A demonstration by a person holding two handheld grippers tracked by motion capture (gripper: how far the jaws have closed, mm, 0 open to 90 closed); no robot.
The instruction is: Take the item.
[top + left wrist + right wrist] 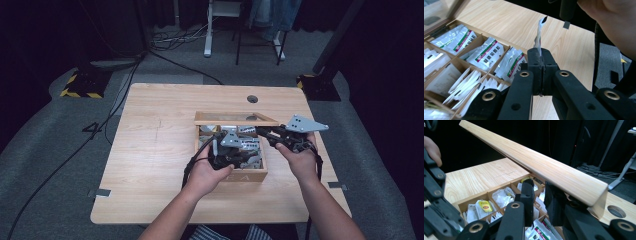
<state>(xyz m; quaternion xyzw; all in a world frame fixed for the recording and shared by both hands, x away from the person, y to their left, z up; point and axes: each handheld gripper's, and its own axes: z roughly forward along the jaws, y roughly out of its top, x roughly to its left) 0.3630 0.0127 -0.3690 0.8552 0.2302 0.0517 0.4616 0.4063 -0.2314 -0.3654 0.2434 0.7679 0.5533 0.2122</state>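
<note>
A wooden compartment box [245, 176] of tea sachets stands on the table [150, 150], right of centre. Its glass-paned lid [235, 118] is raised. In the left gripper view my left gripper [540, 53] is shut on a white sachet [539, 35] that sticks up from its jaws, above the box's right-hand compartments [486, 52]. From above, my left gripper [220, 145] hovers over the box's front half. My right gripper [262, 132] is at the lid's right end. My right gripper [537, 186] stands open, and the lid's wooden frame [554, 173] rests over its right jaw.
The box holds white, green-and-red printed sachets and a yellow-tagged tea bag [485, 206]. A round cable hole [252, 99] is near the table's far edge. Bare tabletop lies left of the box. Cables, desk legs and a striped stand base [80, 85] are on the floor behind.
</note>
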